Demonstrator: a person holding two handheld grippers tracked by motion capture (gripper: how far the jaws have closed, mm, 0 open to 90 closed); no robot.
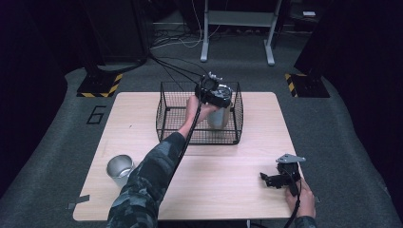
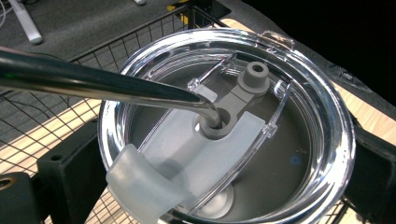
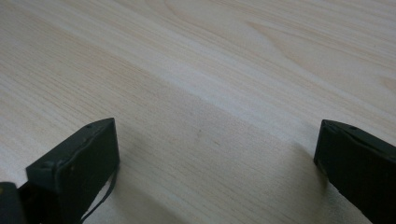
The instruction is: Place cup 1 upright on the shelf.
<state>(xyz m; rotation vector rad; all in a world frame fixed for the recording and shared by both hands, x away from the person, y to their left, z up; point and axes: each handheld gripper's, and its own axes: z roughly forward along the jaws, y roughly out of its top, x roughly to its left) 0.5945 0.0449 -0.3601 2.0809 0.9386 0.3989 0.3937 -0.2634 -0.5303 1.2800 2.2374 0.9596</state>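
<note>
A steel tumbler with a clear plastic lid [image 2: 224, 126] and a bent metal straw [image 2: 102, 84] stood inside the black wire basket [image 1: 164, 116], toward its right end. The left gripper [image 1: 215, 91] was clamped around the tumbler just under the lid, one black jaw on each side. A small open steel cup [image 1: 119, 167] sat well left of the basket, near the wooden table's [image 1: 223, 180] front edge. The right gripper [image 1: 274, 179] rested on the table, right of the basket, jaws wide apart and holding nothing.
</note>
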